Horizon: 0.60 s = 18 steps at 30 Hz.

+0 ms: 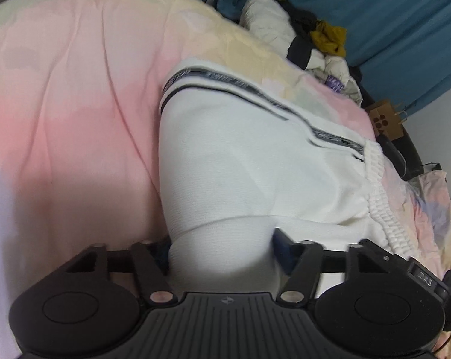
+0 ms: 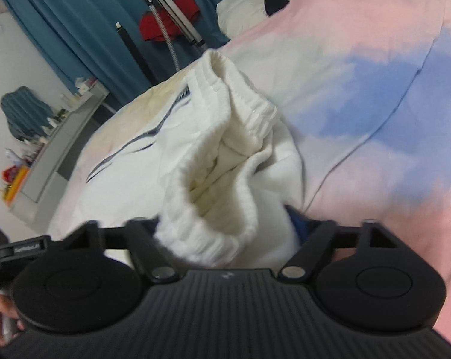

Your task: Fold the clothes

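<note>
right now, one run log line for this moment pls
step: fold | left claw: white shorts between jaws | right claw: ribbed waistband between jaws | surface: pastel bedspread

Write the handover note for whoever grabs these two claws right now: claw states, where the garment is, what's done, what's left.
Left claw: closed on a folded edge of the white shorts.
Right claw: closed on the ribbed waistband, bunched and lifted.
The white shorts lie on the pastel bedspread; the side stripe faces up. More clothes are heaped at the far edge.
Done: both ends gripped.
Left: probably carry the fold over, lay flat, smooth, then the heap.
</note>
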### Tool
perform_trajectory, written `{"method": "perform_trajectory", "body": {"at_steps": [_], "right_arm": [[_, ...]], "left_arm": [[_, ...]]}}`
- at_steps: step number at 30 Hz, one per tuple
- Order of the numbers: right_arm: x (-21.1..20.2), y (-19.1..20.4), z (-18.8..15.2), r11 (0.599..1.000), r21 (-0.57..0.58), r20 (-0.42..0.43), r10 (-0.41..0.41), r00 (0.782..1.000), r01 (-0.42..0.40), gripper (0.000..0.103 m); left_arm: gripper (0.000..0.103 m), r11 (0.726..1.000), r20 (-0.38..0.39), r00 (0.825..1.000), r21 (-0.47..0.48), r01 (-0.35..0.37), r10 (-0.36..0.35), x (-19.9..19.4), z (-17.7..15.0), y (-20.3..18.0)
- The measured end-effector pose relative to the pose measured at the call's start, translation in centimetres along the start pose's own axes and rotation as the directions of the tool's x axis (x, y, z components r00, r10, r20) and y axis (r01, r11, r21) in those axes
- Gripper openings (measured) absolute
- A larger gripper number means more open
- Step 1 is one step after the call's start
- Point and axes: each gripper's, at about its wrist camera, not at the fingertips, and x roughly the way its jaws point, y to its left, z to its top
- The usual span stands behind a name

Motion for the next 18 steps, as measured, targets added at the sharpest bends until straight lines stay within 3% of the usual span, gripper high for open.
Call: {"method": "perform_trajectory", "body": {"at_steps": [2,5,9,12,15,18], "right_arm": [[-1.1,1.1,-0.1,1.000,-0.023,0.035,-0.019,0.999,0.020,0.046],[-3.3,2.3,0.2,1.000,-0.024,0.103,-0.001,0.995,0.003,0.039],[-7.0,2.3,1.7,0.998,0.003,0.209,0.067,0.976,-0.069,0.038],[-9.9,0.9,3.2,0.993,0.048,0.301,0.088,0.950,-0.107,0.038],[-13.0,-1.0,4.5,0.992,0.075,0.399,0.061,0.915,-0.099,0.038],[-15.4,-3.8,5.7,0.993,0.109,0.489,-0.007,0.872,-0.053,0.038]], "left_arm": [[0.044,1.000,0.036,0.999,0.027,-0.005,0.004,-1.1,-0.2,-0.9],[0.038,0.997,0.104,0.994,0.074,-0.018,0.011,-3.5,-0.2,-3.4],[0.037,0.987,0.190,0.981,0.160,0.000,-0.030,-7.2,0.3,-7.7],[0.037,0.976,0.203,0.975,0.211,0.044,-0.088,-8.2,1.4,-11.9],[0.037,0.957,0.199,0.971,0.280,0.076,-0.135,-6.5,2.7,-17.5],[0.037,0.920,0.186,0.966,0.380,0.098,-0.179,-2.6,3.8,-24.2]]}}
